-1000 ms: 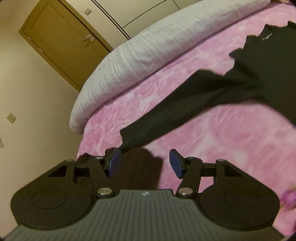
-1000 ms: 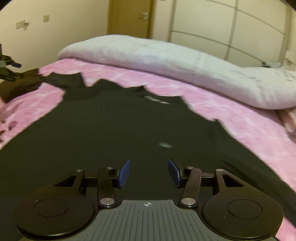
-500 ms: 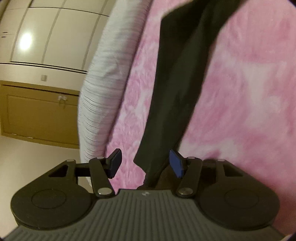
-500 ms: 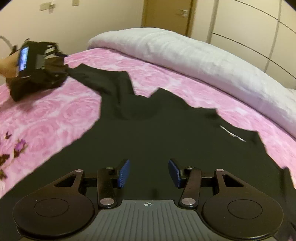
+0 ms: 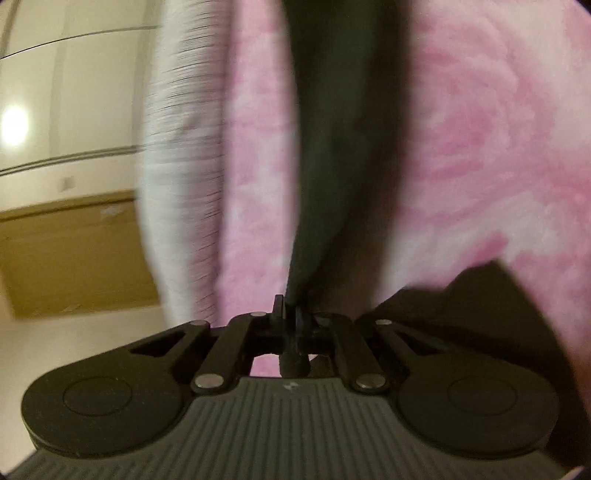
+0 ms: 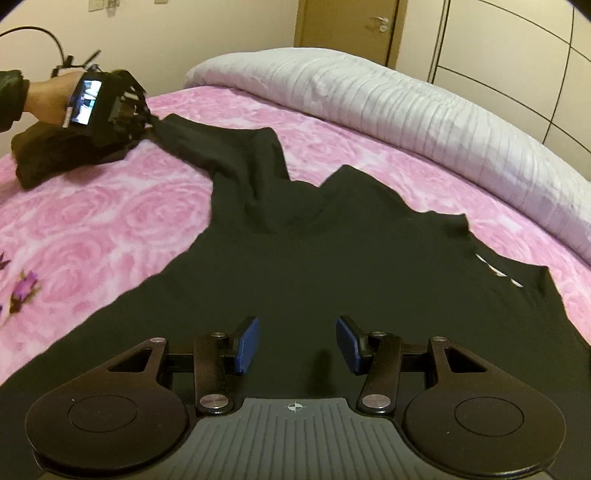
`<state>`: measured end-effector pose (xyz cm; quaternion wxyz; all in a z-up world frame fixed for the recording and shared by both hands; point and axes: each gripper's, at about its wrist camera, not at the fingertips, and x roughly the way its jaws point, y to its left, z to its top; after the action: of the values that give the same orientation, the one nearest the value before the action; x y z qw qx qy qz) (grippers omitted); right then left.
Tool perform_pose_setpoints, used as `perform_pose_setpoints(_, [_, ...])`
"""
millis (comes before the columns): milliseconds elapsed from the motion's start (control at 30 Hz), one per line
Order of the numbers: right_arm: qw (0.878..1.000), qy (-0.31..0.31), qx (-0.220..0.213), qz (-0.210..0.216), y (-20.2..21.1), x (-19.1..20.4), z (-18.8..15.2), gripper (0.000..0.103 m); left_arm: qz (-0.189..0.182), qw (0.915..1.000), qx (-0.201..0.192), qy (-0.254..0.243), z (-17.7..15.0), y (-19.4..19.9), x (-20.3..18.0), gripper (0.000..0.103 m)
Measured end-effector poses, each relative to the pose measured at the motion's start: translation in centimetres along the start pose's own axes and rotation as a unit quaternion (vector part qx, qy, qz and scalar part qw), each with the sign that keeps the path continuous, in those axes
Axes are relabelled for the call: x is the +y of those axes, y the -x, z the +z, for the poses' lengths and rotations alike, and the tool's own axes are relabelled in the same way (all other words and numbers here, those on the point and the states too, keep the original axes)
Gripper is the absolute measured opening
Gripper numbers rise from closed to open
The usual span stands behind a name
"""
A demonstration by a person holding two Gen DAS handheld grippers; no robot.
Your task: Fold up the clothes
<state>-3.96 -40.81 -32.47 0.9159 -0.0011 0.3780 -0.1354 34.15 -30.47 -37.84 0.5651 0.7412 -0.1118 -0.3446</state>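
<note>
The left gripper (image 5: pixel 290 314) is pressed together on the cuff end of the sleeve (image 5: pixel 332 147), the dark cloth pinched between its fingers and running straight ahead from the fingertips. To the left of that gripper lie a wardrobe (image 5: pixel 55 110), a door (image 5: pixel 70 254) and a ribbed white duvet (image 5: pixel 181 166); the view is smeared with blur, so finer detail cannot be made out. Pink bedspread (image 5: pixel 480 129) shows on both sides of the sleeve, and a dark shape fills the lower right corner behind the gripper body.

From the right wrist camera, far ahead and to the left, a hand (image 6: pixel 48 98) in a dark cuff holds the left gripper (image 6: pixel 146 118) low over the bed, its tips touching the sleeve (image 6: pixel 221 147). Just behind it, further left, rests a dark bundle (image 6: pixel 55 155). The sleeve runs from there down and right across the bedspread (image 6: pixel 110 214) into the body of the black shirt (image 6: pixel 332 266), which lies spread flat directly ahead of the right gripper. Small purple flowers (image 6: pixel 24 291) mark the bedspread at the far left.

The right gripper (image 6: pixel 297 343) is spread wide, its blue pads (image 6: pixel 245 345) apart with nothing between them, hanging over the lower part of the shirt. Ahead and to the right, white marks sit near the shirt's collar (image 6: pixel 498 271). Beyond the shirt, the duvet (image 6: pixel 406 110) stretches across the bed from centre to right, with the door (image 6: pixel 347 29) and the wardrobe (image 6: pixel 517 55) behind it.
</note>
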Motion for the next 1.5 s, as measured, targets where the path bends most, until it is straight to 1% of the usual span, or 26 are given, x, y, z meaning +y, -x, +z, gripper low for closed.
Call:
perform_pose_setpoints(133, [1.0, -0.007, -0.008, -0.015, 2.1, -1.0, -0.5, 0.05, 0.0, 0.9995, 0.03, -0.013, -1.4, 3.0, -1.1, 0.003])
perform_pose_setpoints(233, [1.0, -0.022, -0.008, -0.016, 3.3, -1.3, -1.2, 0.05, 0.0, 0.9984, 0.053, -0.022, -2.4, 5.2, -2.0, 0.003])
perform_pose_setpoints(367, [0.999, -0.035, -0.002, -0.009, 4.3, -0.9, -2.1, 0.05, 0.0, 0.996, 0.083, -0.034, -3.8, 8.1, -3.1, 0.009])
perform_pose_setpoints(467, [0.999, -0.041, 0.0, -0.006, 5.6, -1.0, -2.6, 0.05, -0.012, 0.9945, 0.103, -0.015, -5.6, 8.5, -3.4, 0.014])
perform_pose_setpoints(533, [0.999, -0.046, 0.002, -0.009, 6.5, -1.2, -3.1, 0.05, -0.019, 0.9931, 0.116, -0.002, -6.7, 8.8, -3.5, 0.02])
perform_pose_setpoints(600, [0.999, -0.05, 0.003, -0.011, 7.3, -1.5, -3.5, 0.05, -0.017, 0.9918, 0.124, 0.023, -7.9, 9.6, -2.4, 0.033])
perform_pose_setpoints(667, [0.998, -0.06, 0.006, -0.012, 8.0, -1.9, -4.1, 0.05, -0.033, 0.9885, 0.132, 0.067, -9.0, 10.9, -1.1, 0.035])
perform_pose_setpoints(733, [0.997, -0.079, 0.012, -0.01, 8.3, -2.4, -5.0, 0.05, -0.052, 0.9819, 0.133, 0.125, -9.4, 12.2, 0.5, 0.035])
perform_pose_setpoints(767, [0.996, -0.088, 0.015, -0.008, 8.5, -2.6, -5.4, 0.05, -0.058, 0.9792, 0.129, 0.145, -9.2, 12.8, 1.2, 0.035])
perform_pose_setpoints(833, [0.995, -0.099, 0.018, -0.006, 8.7, -3.0, -6.2, 0.05, -0.064, 0.9745, 0.108, 0.186, -8.4, 14.0, 2.7, 0.035])
perform_pose_setpoints(867, [0.995, -0.1, 0.019, -0.006, 8.7, -3.3, -6.4, 0.05, -0.075, 0.9704, 0.089, 0.212, -7.5, 14.5, 3.5, 0.035])
perform_pose_setpoints(933, [0.995, -0.1, 0.02, -0.008, 8.5, -4.0, -6.6, 0.05, -0.101, 0.9588, 0.047, 0.261, -5.3, 15.2, 5.1, 0.035])
perform_pose_setpoints(1000, [0.994, -0.104, 0.018, -0.01, 7.9, -5.0, -6.3, 0.05, -0.138, 0.9426, -0.004, 0.304, -1.3, 14.0, 6.8, 0.037])
perform_pose_setpoints(1067, [0.994, -0.111, 0.015, -0.008, 7.0, -6.3, -5.9, 0.05, -0.185, 0.9217, -0.049, 0.337, 2.9, 12.3, 7.9, 0.04])
perform_pose_setpoints(1133, [0.994, -0.112, 0.013, -0.004, 5.9, -7.6, -5.1, 0.05, -0.227, 0.9026, -0.075, 0.358, 6.9, 9.9, 8.1, 0.041])
perform_pose_setpoints(1233, [0.994, -0.106, 0.002, -0.005, 4.1, -9.9, -3.9, 0.05, -0.289, 0.8684, -0.114, 0.387, 12.8, 6.1, 8.5, 0.043])
perform_pose_setpoints(1267, [0.994, -0.105, -0.002, -0.007, 3.4, -10.8, -3.5, 0.05, -0.306, 0.8564, -0.121, 0.398, 14.3, 4.8, 8.7, 0.046])
perform_pose_setpoints(1300, [0.994, -0.107, -0.004, -0.011, 2.7, -11.8, -3.3, 0.05, -0.32, 0.8462, -0.127, 0.407, 15.7, 3.4, 8.8, 0.049])
perform_pose_setpoints(1367, [0.993, -0.113, -0.007, -0.019, 1.2, -13.8, -3.0, 0.05, -0.343, 0.8341, -0.124, 0.414, 18.0, 1.1, 8.1, 0.049])
perform_pose_setpoints(1433, [0.992, -0.123, -0.008, -0.031, -0.2, -15.6, -3.0, 0.05, -0.365, 0.8272, -0.109, 0.413, 18.8, -1.0, 7.3, 0.048])
perform_pose_setpoints(1467, [0.991, -0.128, -0.007, -0.035, -0.7, -16.3, -3.1, 0.05, -0.376, 0.8233, -0.102, 0.412, 19.1, -2.0, 6.9, 0.045])
perform_pose_setpoints(1500, [0.99, -0.133, -0.007, -0.039, -1.1, -16.9, -3.3, 0.05, -0.385, 0.8161, -0.11, 0.416, 18.6, -2.2, 6.9, 0.027])
